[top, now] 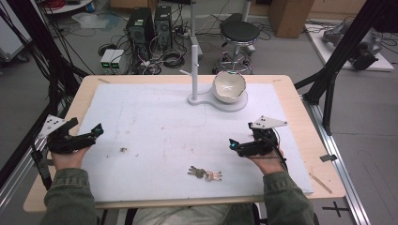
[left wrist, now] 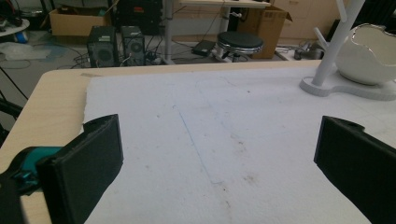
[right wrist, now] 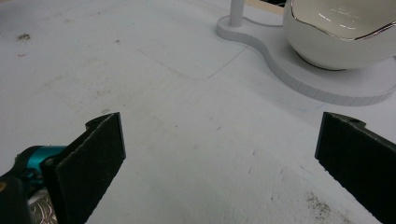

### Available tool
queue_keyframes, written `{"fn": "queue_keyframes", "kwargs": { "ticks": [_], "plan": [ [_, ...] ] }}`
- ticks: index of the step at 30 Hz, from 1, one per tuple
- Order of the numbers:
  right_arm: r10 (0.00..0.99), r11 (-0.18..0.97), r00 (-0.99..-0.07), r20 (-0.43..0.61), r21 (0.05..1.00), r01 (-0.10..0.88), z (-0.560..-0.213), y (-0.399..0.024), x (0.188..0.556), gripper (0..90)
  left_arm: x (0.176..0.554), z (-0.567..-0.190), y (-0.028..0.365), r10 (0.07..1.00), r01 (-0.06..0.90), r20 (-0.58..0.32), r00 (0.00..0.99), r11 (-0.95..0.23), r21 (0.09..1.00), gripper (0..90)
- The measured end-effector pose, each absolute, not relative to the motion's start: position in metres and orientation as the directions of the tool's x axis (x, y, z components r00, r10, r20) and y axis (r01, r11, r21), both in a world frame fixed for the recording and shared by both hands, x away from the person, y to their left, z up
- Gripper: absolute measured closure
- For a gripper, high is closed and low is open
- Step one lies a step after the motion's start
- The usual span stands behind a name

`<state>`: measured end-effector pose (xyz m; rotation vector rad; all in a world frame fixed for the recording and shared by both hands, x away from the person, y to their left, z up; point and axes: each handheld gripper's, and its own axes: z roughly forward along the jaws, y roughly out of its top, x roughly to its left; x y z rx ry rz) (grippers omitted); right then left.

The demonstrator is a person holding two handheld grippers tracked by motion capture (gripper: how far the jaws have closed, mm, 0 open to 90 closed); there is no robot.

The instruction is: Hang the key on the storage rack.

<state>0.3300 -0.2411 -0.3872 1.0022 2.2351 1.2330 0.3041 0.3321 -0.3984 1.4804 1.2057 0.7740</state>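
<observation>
Keys on white mat; bowl on stand.

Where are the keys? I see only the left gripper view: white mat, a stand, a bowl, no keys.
Observer: The keys lie on the mat near its front edge, between the two hands, closer to the right gripper.
Operator: Is the right gripper holding anything?
Observer: No. In its own view the jaws stand wide apart over bare mat.
Operator: Is there something inside the bowl?
Observer: From the high view the bowl looks empty; it sits on the flat base of the stand.
Operator: Is my left gripper near the keys?
Observer: No, the left gripper is at the mat's left edge, open, well apart from them.
</observation>
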Motion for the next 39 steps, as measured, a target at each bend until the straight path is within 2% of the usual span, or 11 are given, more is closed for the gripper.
{"fn": "queue_keyframes", "kwargs": {
  "ticks": [17,39],
  "plan": [
    [0.717,0.416,-0.697,0.012,0.794,0.443,-0.39,-0.22,0.33,0.6,0.305,-0.4,0.331,0.952,0.291,-0.111,0.285,0.024,0.956,1.7],
    [0.647,0.506,-0.762,0.015,0.739,0.444,-0.389,-0.187,0.324,0.6,0.306,-0.402,0.331,0.953,0.302,-0.102,0.284,0.012,0.953,1.7]
  ]
}}
